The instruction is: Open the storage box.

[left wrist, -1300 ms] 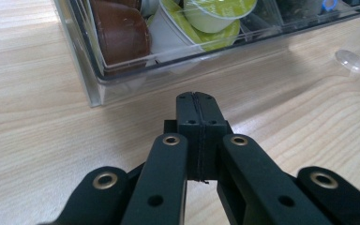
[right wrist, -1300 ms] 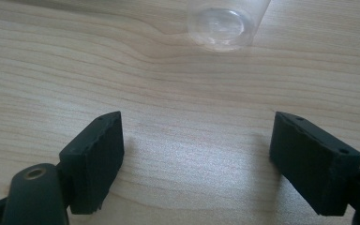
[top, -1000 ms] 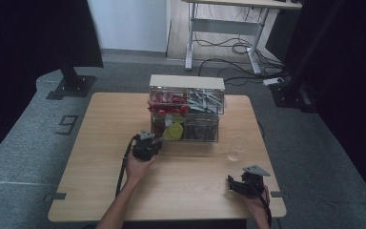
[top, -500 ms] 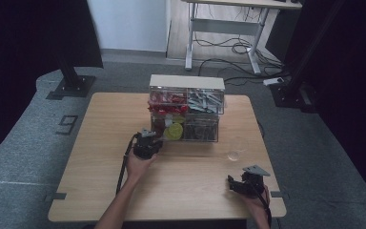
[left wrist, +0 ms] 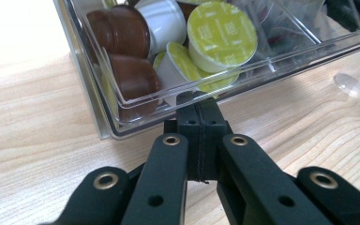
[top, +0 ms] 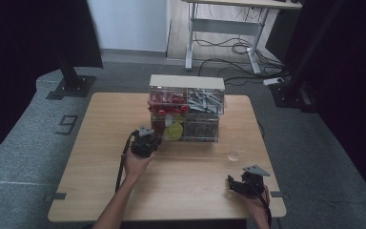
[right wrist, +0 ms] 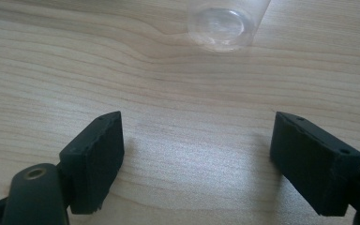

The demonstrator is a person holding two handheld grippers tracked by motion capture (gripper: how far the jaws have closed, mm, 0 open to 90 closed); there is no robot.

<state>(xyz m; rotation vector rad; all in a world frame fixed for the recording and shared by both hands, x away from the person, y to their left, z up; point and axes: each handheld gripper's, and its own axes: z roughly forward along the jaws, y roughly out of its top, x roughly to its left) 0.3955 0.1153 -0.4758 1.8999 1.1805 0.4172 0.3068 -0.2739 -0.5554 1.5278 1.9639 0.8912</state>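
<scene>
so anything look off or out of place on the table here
Nothing is spilled or broken. The coffee pods lie jumbled at odd angles in the clear drawer, some on their sides. The shut left gripper sits at the drawer's front edge. A clear cup stands alone on the table, apart from the open right gripper.

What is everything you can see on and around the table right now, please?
organiser box: one, clear plastic with a pale lid, far middle of the table.
capsules: several, lime green, brown and white, in the lower left drawer.
red items: several, upper left compartment.
grey items: several, upper right compartment.
clear cup: one, transparent, right of the box.
table: one, light wood.
desk frame: one, white, behind, cables under it.
left tool: black, shut, tips at the drawer's front edge.
right tool: black, open, near right corner.
</scene>
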